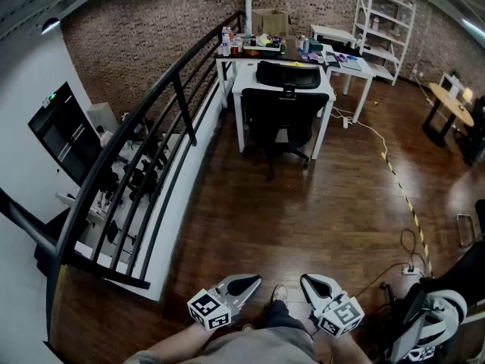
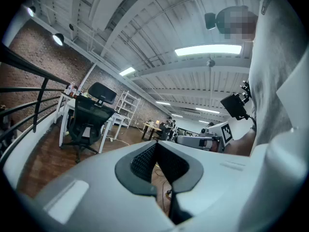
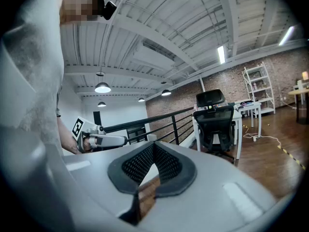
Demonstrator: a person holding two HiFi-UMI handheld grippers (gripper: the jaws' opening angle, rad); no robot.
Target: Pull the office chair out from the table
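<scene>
A black office chair [image 1: 282, 120] is tucked under a white table [image 1: 244, 82] at the far end of the wooden floor. The chair [image 2: 84, 120] shows at the left of the left gripper view, and the chair [image 3: 216, 124] is right of centre in the right gripper view. My left gripper [image 1: 250, 281] and right gripper [image 1: 309, 282] are both close to my body at the bottom of the head view, far from the chair. Both are shut with nothing between the jaws. The left gripper [image 2: 155, 144] and right gripper [image 3: 153, 145] point roughly level across the room.
A black metal railing [image 1: 144, 135] runs along the left over a drop to a lower level. Yellow-black tape [image 1: 405, 196] and cables [image 1: 409, 256] lie on the floor at right. White shelving [image 1: 383, 29] and a second table [image 1: 352, 67] stand behind. Equipment [image 1: 432, 317] sits at my right.
</scene>
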